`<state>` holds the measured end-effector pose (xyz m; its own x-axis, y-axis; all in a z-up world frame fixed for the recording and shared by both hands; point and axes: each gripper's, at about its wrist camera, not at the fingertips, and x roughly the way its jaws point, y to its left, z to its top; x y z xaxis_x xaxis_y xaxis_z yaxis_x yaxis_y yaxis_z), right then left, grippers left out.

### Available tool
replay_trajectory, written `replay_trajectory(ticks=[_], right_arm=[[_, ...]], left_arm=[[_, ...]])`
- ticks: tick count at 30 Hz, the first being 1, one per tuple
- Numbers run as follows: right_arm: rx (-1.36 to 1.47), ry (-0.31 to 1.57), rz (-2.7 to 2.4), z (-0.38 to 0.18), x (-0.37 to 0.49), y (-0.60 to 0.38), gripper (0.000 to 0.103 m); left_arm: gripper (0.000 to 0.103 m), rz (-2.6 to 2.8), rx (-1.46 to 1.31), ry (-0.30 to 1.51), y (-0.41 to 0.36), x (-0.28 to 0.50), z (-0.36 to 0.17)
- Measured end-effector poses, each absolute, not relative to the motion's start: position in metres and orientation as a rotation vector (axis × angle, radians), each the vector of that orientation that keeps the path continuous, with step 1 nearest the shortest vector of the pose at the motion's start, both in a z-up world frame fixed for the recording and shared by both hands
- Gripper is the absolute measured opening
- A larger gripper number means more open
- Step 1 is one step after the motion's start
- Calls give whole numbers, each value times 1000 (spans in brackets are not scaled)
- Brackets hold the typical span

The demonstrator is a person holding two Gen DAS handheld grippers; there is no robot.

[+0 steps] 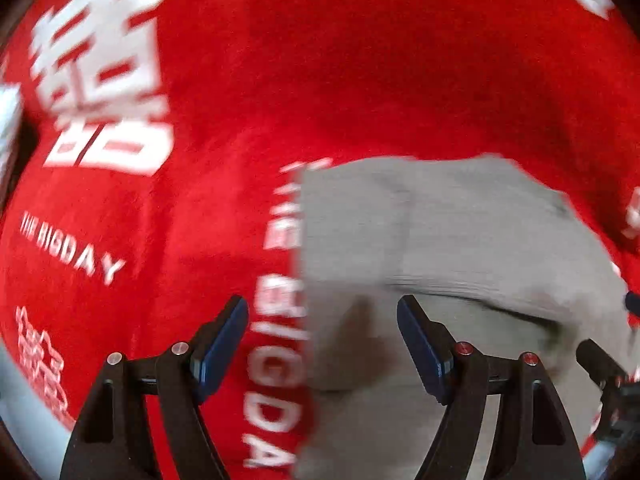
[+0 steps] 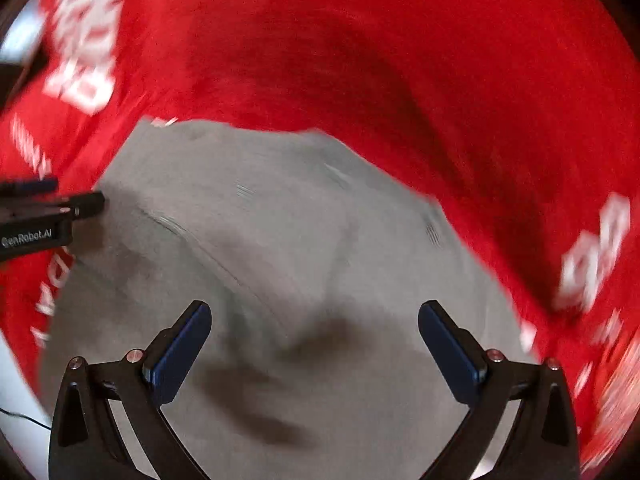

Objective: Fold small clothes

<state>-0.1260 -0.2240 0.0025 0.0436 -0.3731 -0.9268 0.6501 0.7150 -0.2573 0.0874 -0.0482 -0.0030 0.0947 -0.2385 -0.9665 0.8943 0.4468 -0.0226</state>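
A grey garment (image 1: 460, 240) lies folded on a red cloth (image 1: 280, 80) printed with white letters. My left gripper (image 1: 322, 314) points down over the garment's left edge, open, with nothing between its blue pads; one finger (image 1: 224, 340) stands over the red cloth, the other over the grey fabric. In the right wrist view the grey garment (image 2: 280, 220) fills the middle, creased and blurred. My right gripper (image 2: 315, 308) hovers open above it, holding nothing. The left gripper (image 2: 86, 204) shows at that view's left edge, near the garment's corner. The right gripper (image 1: 608, 364) shows at the left wrist view's right edge.
The red cloth (image 2: 400, 60) spreads around the garment on all sides. A pale surface (image 2: 16, 380) with a thin black cable (image 2: 24, 416) shows beyond the cloth's lower left edge. A pale rim (image 1: 24, 396) borders the cloth at lower left.
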Motion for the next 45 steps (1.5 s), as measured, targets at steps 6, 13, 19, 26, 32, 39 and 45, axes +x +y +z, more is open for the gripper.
replay_trajectory(ticks=[6, 13, 19, 26, 32, 39, 45], right_arm=[[94, 1397, -821, -27, -109, -229, 4], [983, 889, -1067, 8, -265, -286, 8], [1516, 581, -1188, -31, -372, -273, 35], [1653, 494, -998, -26, -366, -252, 61], [1795, 527, -545, -55, -236, -208, 64], [1889, 431, -529, -69, -182, -184, 65], [1946, 378, -484, -76, -166, -186, 7]], left_arm=[[78, -910, 785, 1159, -47, 90, -33], [78, -924, 785, 1141, -45, 87, -35], [78, -935, 811, 1118, -47, 85, -36], [83, -940, 827, 1146, -53, 92, -32], [83, -996, 750, 1238, -80, 126, -27], [82, -1060, 778, 1342, -107, 142, -48], [8, -1144, 677, 1429, -110, 155, -47]])
